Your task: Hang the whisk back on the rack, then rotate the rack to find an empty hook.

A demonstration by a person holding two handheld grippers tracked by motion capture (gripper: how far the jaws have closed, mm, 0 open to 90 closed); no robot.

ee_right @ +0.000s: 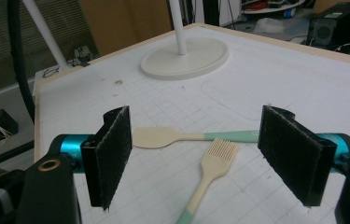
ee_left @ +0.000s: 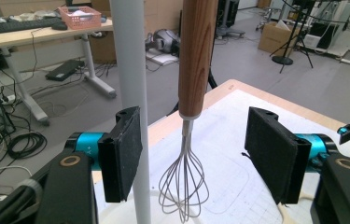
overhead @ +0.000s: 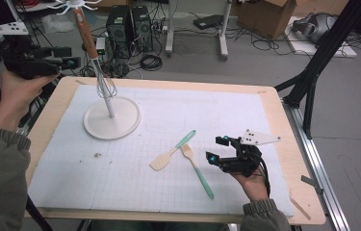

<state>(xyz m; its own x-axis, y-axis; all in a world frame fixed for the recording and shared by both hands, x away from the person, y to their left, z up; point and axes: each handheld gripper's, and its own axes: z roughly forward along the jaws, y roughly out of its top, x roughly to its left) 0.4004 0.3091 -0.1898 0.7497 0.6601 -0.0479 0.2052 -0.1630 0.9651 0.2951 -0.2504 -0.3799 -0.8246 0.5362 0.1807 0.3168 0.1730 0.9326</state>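
Left gripper view: wood-handled wire whisk (ee_left: 196, 60) hangs from the white stand (ee_left: 130, 70) near the bench's far left corner, between the left hand-held gripper's (ee_left: 193, 158) parted jaws, untouched. Best back away straight, avoiding the pole. Right hand-held gripper (ee_right: 196, 154) waits open.

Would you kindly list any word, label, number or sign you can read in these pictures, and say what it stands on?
No text can be read.
Small marks on the teal barrel of the left tongs: too small to read.
White gridded mat: printed lines, no legible figures.
Brown cardboard box on the floor: no legible print.
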